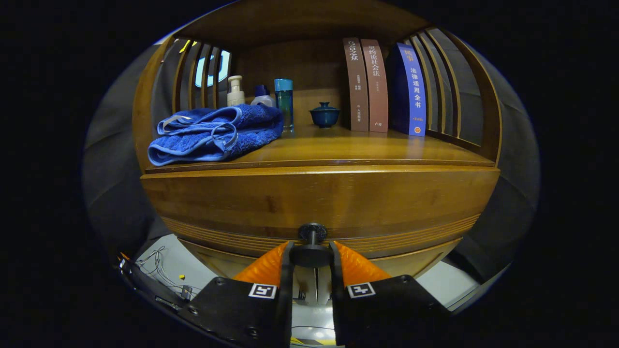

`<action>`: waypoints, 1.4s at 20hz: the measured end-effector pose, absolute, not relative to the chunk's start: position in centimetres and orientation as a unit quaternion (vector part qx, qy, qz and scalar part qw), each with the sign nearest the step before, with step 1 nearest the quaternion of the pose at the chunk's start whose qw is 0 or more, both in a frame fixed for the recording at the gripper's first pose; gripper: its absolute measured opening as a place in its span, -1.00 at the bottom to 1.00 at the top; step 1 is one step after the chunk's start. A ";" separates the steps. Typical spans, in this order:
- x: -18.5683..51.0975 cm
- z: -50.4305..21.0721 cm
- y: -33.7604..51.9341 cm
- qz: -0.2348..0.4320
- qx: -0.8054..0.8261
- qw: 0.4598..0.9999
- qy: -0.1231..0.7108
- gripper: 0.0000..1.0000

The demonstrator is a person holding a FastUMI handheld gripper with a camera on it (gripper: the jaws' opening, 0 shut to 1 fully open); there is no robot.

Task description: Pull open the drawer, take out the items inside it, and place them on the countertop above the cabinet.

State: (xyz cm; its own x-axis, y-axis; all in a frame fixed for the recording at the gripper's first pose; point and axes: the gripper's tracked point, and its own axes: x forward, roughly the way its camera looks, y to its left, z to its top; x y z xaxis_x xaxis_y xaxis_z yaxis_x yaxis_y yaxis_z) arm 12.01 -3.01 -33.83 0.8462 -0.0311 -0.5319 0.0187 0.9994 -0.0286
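The gripper [312, 254] is clenched on the drawer knob [312, 251], both orange fingers [263, 266] pressing its round black head from either side. The knob stands out from the middle of the drawer front [319, 200] on a short stem whose axis points straight back toward the gripper, so the pull likely runs along that same line, away from the cabinet. The drawer looks closed, its contents hidden. Above it the tabletop [367, 145] carries a folded blue towel [215, 133], bottles, a small lidded cup [324, 115] and books [384, 87]

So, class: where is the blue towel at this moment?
In the gripper view, the folded blue towel lies on the countertop's left end, before the pump bottle, beyond the jaws shut on the drawer knob.
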 end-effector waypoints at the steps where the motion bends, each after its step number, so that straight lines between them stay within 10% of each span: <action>1: 11.8 -33.8 -3.0 -0.012 -0.012 0.960 0.280 -0.23; 28: -8.4 -32.1 -1.5 -0.006 0.030 0.933 0.358 -0.24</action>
